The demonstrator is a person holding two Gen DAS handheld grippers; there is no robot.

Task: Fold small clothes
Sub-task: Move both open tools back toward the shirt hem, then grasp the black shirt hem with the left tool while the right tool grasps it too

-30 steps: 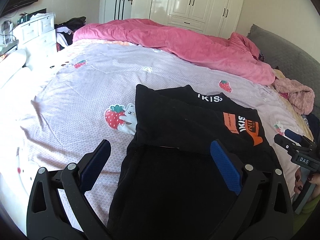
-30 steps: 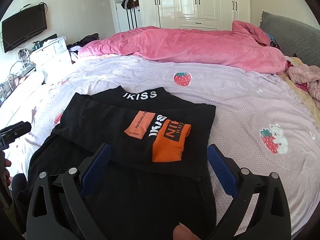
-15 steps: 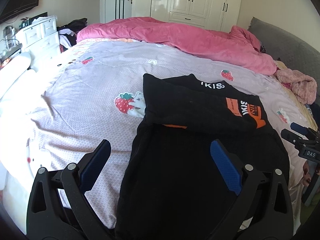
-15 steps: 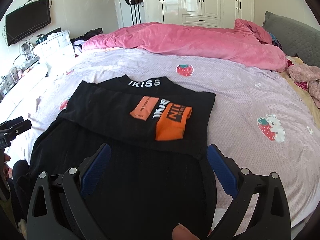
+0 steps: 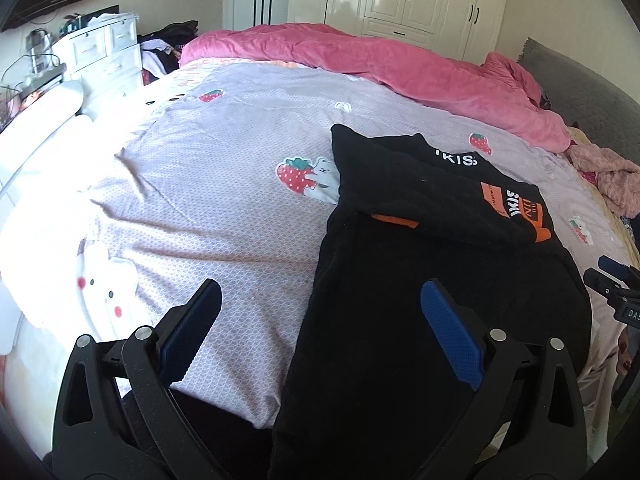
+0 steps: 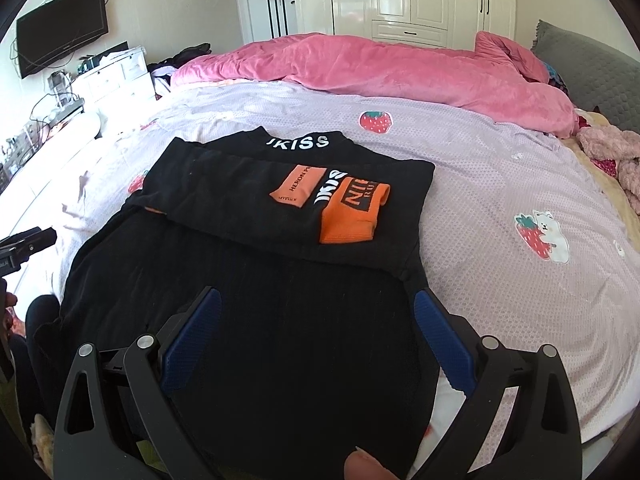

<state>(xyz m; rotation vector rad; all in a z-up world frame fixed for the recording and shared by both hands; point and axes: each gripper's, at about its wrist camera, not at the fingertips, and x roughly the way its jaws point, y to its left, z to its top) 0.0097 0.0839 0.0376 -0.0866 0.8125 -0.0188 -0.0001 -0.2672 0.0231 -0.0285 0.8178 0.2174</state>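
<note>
A: Pulling back is what both cameras have done since a second ago: the black garment (image 6: pixel 280 280) now fills more of the lower frame, and its unfolded lower half runs down between the blue pads in the right wrist view.

B: And in the left wrist view?

A: The left hand-held gripper (image 5: pixel 320 320) has slid toward the left edge of the garment (image 5: pixel 440 280); its left pad now sits over the lilac bedsheet (image 5: pixel 200 200), its right pad over the black cloth. An orange strip peeks from under the folded edge at center, which a second ago was barely visible.

B: Any writing?

A: White letters "JKISS" on the collar, upper center of the right view; an orange patch reading "HERON P…", and a larger orange block with "NIR" beside it.

B: Jaws?

A: Both spread wide, gripping nothing. The right hand-held gripper (image 6: pixel 316 336) hovers over the garment's lower half.

B: What does one view add?

A: The right view shows the wall television (image 6: pixel 60 40) whole at upper left; the left view catches only its corner. Both show the pink quilt (image 6: pixel 380 68) across the top.
</note>
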